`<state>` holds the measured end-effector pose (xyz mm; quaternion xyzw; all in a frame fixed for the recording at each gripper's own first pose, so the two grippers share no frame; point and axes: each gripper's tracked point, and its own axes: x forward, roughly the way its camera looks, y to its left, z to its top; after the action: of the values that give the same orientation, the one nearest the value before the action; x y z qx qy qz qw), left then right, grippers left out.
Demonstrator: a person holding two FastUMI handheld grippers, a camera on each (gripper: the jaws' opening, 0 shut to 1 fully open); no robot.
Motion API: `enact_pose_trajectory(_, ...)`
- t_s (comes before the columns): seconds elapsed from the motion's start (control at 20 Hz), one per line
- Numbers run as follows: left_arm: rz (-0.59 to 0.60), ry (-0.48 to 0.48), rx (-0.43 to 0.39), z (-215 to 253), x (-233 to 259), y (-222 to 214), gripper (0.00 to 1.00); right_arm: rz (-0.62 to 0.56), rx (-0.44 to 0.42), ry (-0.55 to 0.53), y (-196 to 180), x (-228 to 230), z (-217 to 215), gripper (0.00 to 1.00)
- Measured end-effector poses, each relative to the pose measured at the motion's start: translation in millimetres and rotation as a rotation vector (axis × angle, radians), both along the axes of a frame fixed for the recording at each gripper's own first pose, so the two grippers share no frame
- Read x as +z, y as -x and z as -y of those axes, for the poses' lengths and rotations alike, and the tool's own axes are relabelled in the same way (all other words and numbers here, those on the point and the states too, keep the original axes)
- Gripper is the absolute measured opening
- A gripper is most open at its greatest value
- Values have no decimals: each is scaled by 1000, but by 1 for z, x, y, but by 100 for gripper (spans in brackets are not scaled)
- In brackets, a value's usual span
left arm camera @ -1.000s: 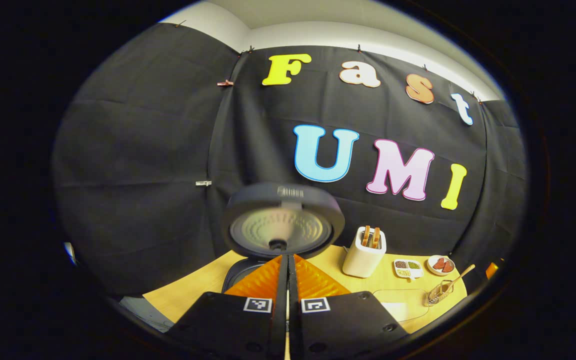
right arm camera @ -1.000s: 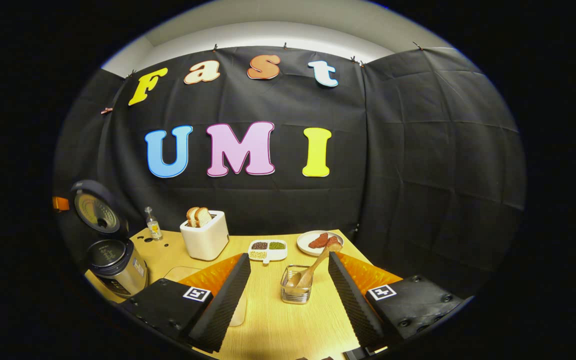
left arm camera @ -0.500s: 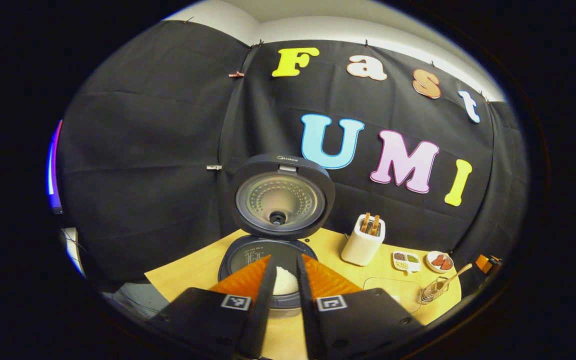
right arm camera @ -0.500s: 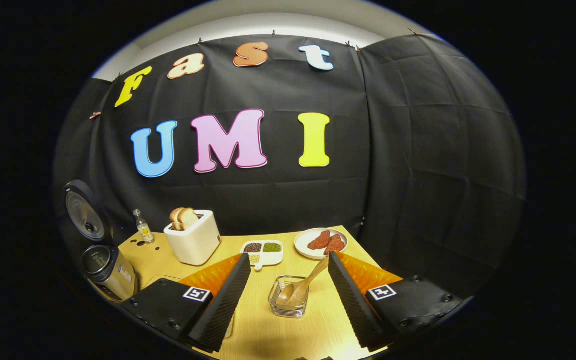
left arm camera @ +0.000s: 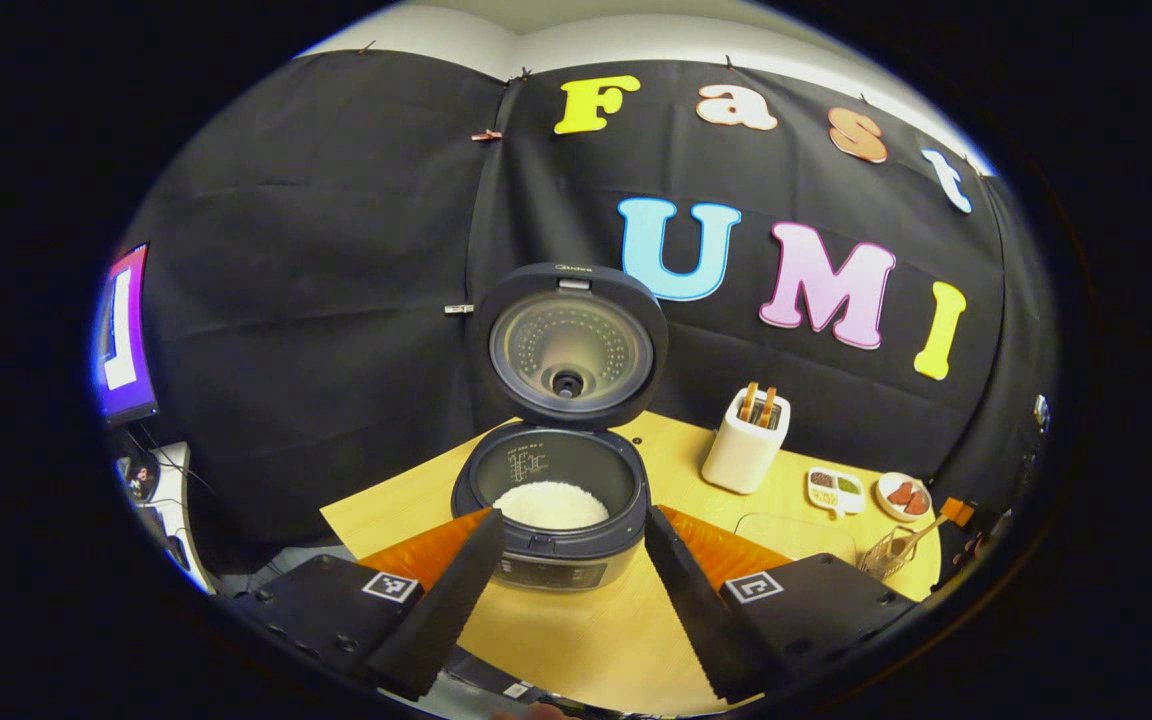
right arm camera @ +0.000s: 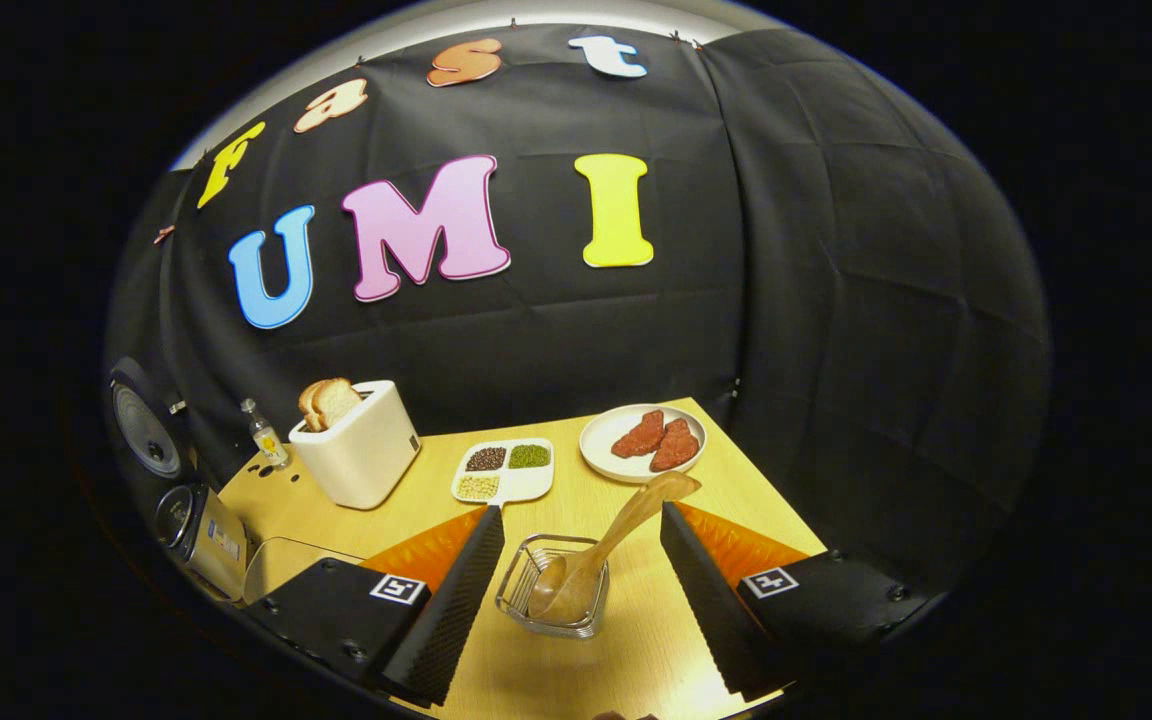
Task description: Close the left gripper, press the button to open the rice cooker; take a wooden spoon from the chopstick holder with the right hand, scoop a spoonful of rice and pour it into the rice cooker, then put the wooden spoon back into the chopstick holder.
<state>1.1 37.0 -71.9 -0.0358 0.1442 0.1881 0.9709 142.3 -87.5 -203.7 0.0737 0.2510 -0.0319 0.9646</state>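
1. The left gripper (left arm camera: 566,570) is wide open and holds nothing. Its fingers sit on each side of the rice cooker (left arm camera: 551,510), not touching it.
2. The cooker's lid (left arm camera: 571,345) stands straight up. White rice (left arm camera: 550,503) sits inside the pot.
3. The right gripper (right arm camera: 576,590) is wide open too, with empty fingers. The wire holder (right arm camera: 551,598) sits between them with bare table (right arm camera: 636,660) all around.
4. The wooden spoon (right arm camera: 601,555) leans in the holder, its handle tipped to the right.
5. Farther back are a tray of beans (right arm camera: 506,472), a plate of meat (right arm camera: 643,443) near the table edge, and a toaster (right arm camera: 356,455).
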Motion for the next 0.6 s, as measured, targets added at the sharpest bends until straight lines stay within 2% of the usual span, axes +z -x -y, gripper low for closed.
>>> enact_pose_trajectory(0.15, -58, -12, 1, 18, -20, 7, 95, -64, -37, -55, -9, -32, 10, 99)
enact_pose_trajectory(0.35, -121, 4, -32, 54, -49, 10, 95, -56, -93, -109, -32, -44, 25, 99)
enact_pose_trajectory(0.6, -168, -14, -90, 90, -66, 11, 95, -84, -141, -218, -58, -59, 19, 95)
